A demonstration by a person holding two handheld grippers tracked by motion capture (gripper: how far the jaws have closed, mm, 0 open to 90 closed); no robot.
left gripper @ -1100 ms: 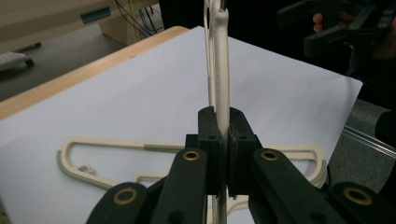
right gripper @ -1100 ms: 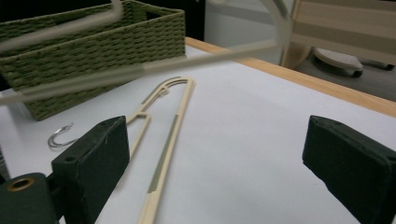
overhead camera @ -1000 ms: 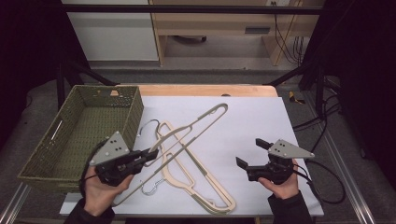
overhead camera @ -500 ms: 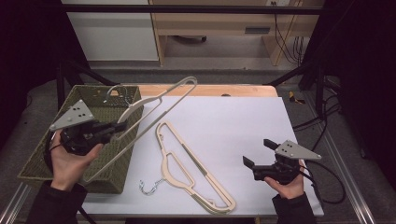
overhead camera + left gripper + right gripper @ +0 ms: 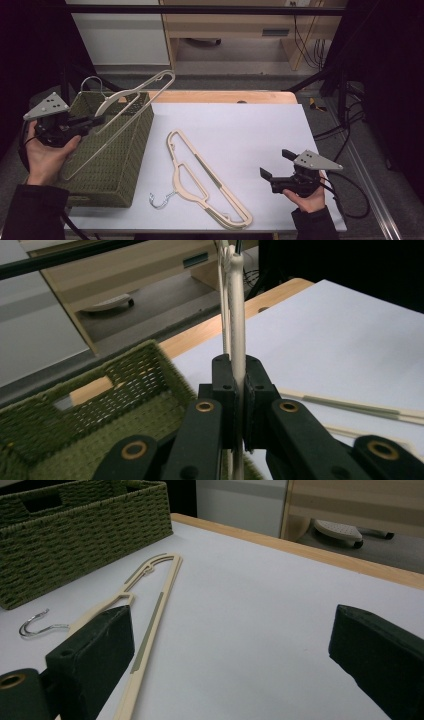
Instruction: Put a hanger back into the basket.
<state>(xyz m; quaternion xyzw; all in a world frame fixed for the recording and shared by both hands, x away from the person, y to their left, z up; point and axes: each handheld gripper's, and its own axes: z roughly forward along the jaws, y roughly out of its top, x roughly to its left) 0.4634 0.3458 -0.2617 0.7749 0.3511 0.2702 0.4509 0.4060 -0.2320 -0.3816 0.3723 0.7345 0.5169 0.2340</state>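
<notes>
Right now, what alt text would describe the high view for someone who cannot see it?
A person's left gripper holds a cream hanger over a green woven basket at the table's left. A second cream hanger lies flat on the white tabletop, and the right gripper hovers open nearby.

Overhead light bright on white table (image 5: 240,130); surroundings dark; soft shadows; close foreground slightly blurred.

Both tongs, left (image 5: 97,120) and right (image 5: 275,165), are showing black jaws, brass-ringed pivots, grey three-cornered plates, trailing black cables; dark sleeves.
</notes>
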